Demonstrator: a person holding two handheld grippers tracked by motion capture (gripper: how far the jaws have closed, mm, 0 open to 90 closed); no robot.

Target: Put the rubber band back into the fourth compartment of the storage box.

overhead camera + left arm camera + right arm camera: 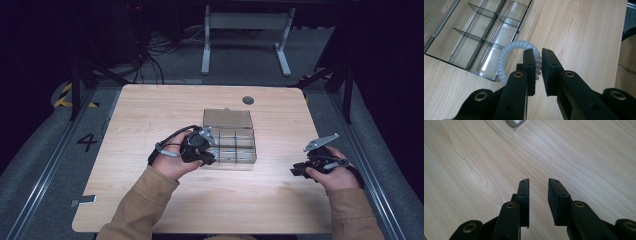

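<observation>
A white spiral coil ring [506, 50] is pinched between the pads of my left gripper [537, 51], which is shut on it; the loop curls out to the left of the jaws. Just past it lies a clear plastic compartment box [474, 25] with empty cells. From above, the left gripper [207, 156] hovers at the near left corner of that box [254, 150], whose lid [227, 118] lies open behind it. My right gripper [538, 181] stands open over bare wood with nothing between its jaws, at the table's right side [296, 170].
The wooden table [150, 110] has a round cable grommet [248, 100] near its far edge. A corner of the box [515, 123] peeks in at the top of the right gripper view. A white desk frame [245, 22] stands on the floor beyond.
</observation>
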